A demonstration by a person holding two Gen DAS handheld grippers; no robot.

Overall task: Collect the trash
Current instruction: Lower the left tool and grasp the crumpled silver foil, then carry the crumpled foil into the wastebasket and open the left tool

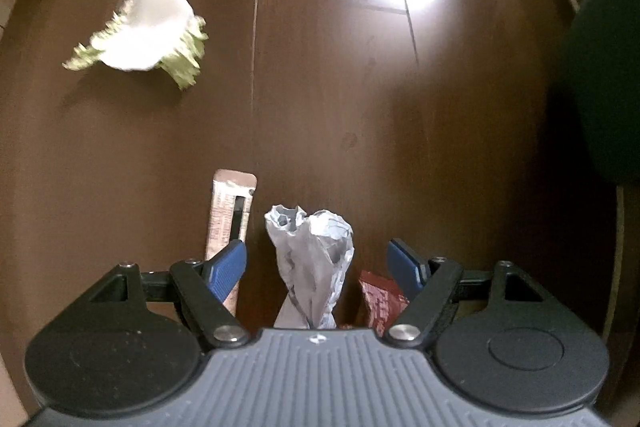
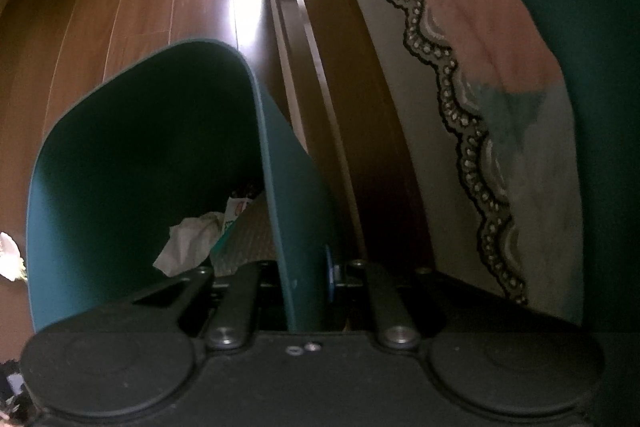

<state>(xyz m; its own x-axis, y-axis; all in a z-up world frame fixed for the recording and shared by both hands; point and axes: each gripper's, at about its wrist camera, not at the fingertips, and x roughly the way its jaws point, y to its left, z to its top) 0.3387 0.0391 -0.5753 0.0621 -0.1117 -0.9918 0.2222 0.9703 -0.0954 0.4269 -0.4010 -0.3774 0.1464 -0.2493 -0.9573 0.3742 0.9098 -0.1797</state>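
A crumpled grey paper wad (image 1: 310, 259) stands on the dark wooden floor (image 1: 340, 87) directly between the blue pads of the left gripper (image 1: 316, 261), whose jaws are spread wide with clear floor on each side of the wad, neither pad touching it; a long tan wrapper (image 1: 230, 215) lies flat just left of the wad, partly under the left pad, and a red-brown wrapper (image 1: 380, 301) shows just right of it by the other pad; a white and pale green crumpled scrap (image 1: 146, 27), blurred, lies well apart toward the upper left; the right gripper (image 2: 310, 283) is pinched tight on the thin wall of a teal bin (image 2: 152, 147), which holds white crumpled paper (image 2: 188, 239) and a printed packet (image 2: 236, 209); a lace-edged cloth (image 2: 472, 59) hangs to the right.
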